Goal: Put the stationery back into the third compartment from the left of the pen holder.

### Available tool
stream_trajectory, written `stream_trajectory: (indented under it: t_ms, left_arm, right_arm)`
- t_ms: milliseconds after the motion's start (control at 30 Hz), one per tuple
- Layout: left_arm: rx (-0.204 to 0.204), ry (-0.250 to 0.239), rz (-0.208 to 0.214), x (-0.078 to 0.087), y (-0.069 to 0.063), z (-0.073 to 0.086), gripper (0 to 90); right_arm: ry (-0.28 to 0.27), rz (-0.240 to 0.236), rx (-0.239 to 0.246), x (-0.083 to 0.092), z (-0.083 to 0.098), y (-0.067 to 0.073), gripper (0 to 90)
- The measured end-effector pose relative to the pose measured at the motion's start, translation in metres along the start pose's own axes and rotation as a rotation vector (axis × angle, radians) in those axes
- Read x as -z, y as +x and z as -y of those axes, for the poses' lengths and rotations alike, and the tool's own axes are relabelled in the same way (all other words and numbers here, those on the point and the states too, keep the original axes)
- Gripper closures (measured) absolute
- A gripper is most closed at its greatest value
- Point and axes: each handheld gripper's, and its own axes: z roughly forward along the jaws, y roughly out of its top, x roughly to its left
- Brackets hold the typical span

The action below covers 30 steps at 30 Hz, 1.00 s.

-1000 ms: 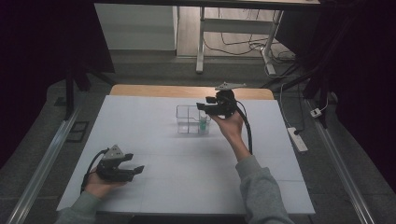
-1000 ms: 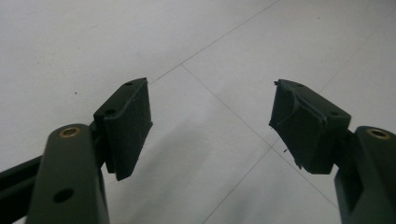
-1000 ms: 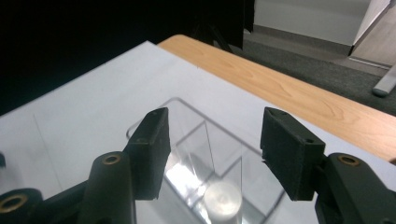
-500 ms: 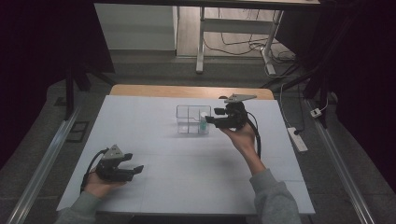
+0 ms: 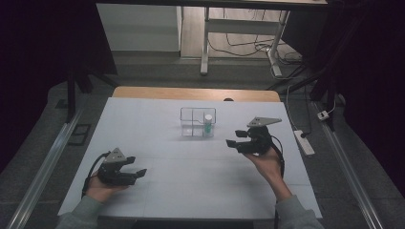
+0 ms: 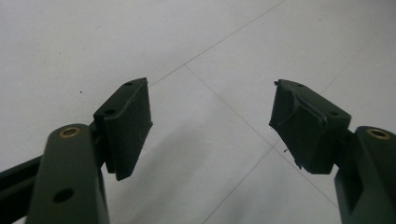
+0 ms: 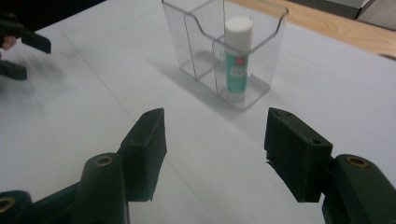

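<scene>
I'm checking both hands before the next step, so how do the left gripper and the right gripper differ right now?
The left gripper sits low at the near left of the white table, while the right gripper is raised at the right. The right gripper faces the clear organizer holding the glue stick; the left gripper faces bare tabletop. The right gripper's jaws have just been opening. Both are open with nothing between their jaws.

White table [image 5: 157,191] bearing clear organizer [image 5: 191,125]
</scene>
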Motion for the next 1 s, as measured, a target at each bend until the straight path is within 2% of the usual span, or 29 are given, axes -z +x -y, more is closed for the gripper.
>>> stream_trajectory:
  t_ms: [233,300,567,767,1000]
  left_arm:
    - [0.004,-0.001,-0.002,0.0,0.0,0.0,28.3]
    - [0.016,-0.015,0.017,0.001,0.0,-0.001,28.3]
    - [0.021,-0.021,0.016,0.002,0.001,-0.001,28.2]
    - [0.02,-0.021,0.015,0.002,0.0,-0.001,28.2]
    - [0.019,-0.023,0.016,0.002,0.0,-0.002,28.2]
  right_arm:
    - [0.005,0.008,-0.011,0.017,0.033,0.0,36.9]
    - [0.005,0.012,-0.018,0.022,0.042,-0.001,36.0]
    - [0.039,0.046,-0.022,0.037,0.077,-0.005,34.2]
    - [0.045,0.073,-0.031,0.043,0.09,-0.01,33.7]
    - [0.043,0.079,-0.025,0.042,0.091,-0.011,33.6]
